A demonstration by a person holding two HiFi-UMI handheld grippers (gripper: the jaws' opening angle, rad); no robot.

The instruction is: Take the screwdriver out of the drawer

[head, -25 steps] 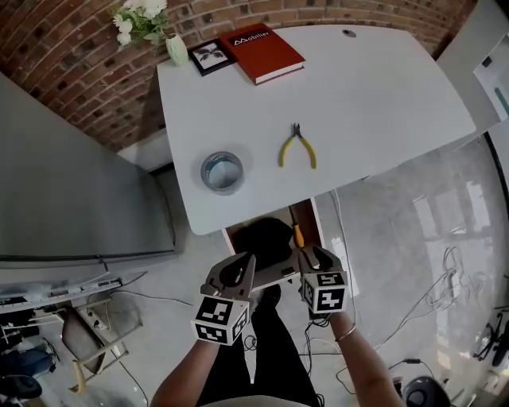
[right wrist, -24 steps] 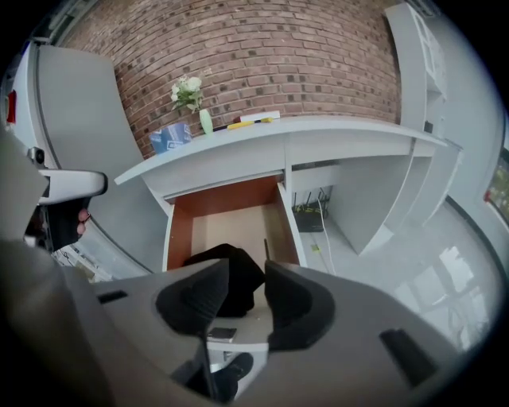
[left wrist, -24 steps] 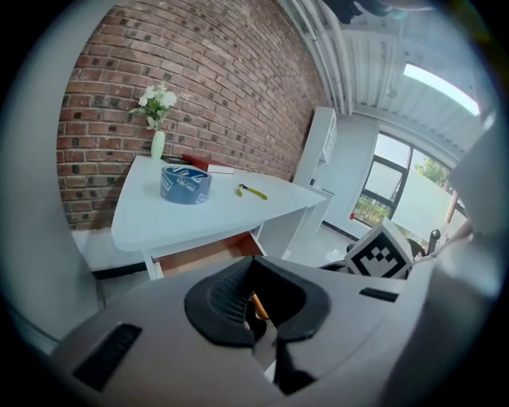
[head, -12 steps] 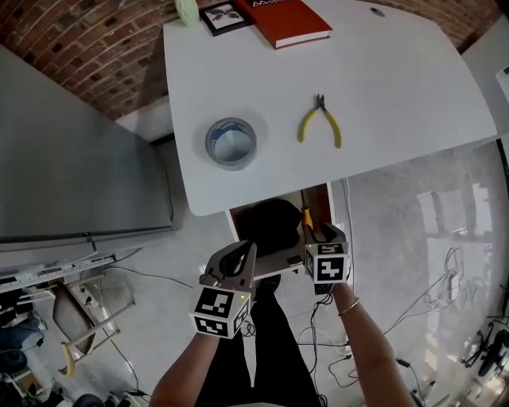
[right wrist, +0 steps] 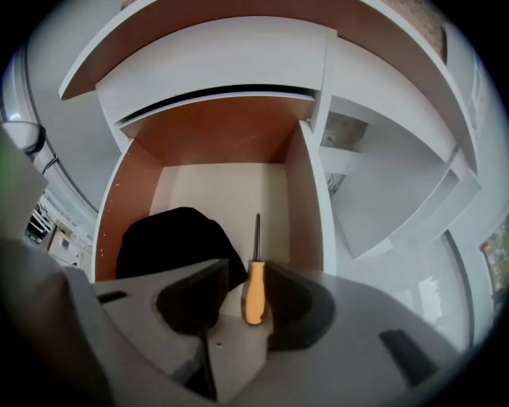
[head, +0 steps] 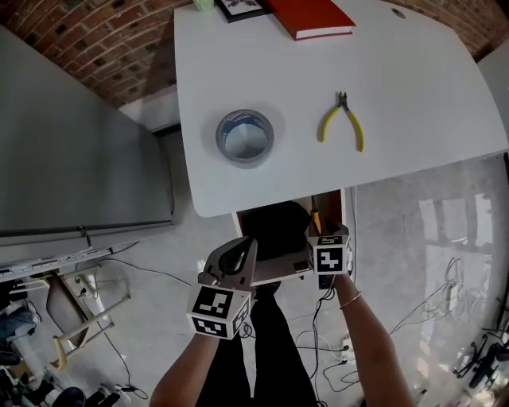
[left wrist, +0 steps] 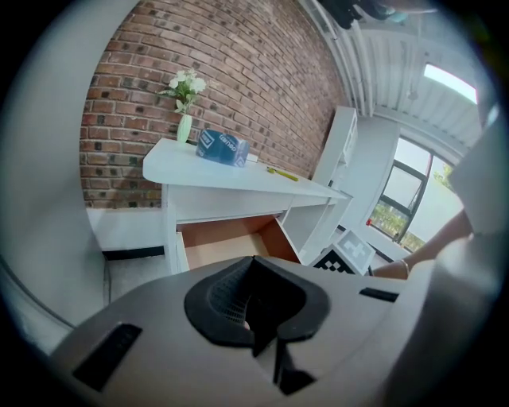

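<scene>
The screwdriver (right wrist: 253, 292) has an orange handle and a thin dark shaft, and it lies along the right side of the open drawer (right wrist: 135, 183). My right gripper (right wrist: 246, 274) is open, low over the drawer's front, with the handle between its jaws. From the head view, the screwdriver (head: 316, 219) shows just ahead of the right gripper (head: 323, 233) inside the drawer (head: 339, 208). My left gripper (head: 238, 259) hangs shut in front of the drawer's left corner and holds nothing. The left gripper (left wrist: 254, 306) view looks across at the drawer (left wrist: 231, 242) from the side.
A black bundle (right wrist: 171, 242) fills the drawer's left half. The white table (head: 413, 87) above the drawer carries a tape roll (head: 245, 137), yellow pliers (head: 342, 127) and a red book (head: 312, 16). A grey cabinet (head: 79, 143) stands at left. Cables lie on the floor.
My right gripper has moved forward over the drawer's front edge toward the screwdriver's handle. The head camera has shifted, so the table sits lower in view. The left gripper has stayed put.
</scene>
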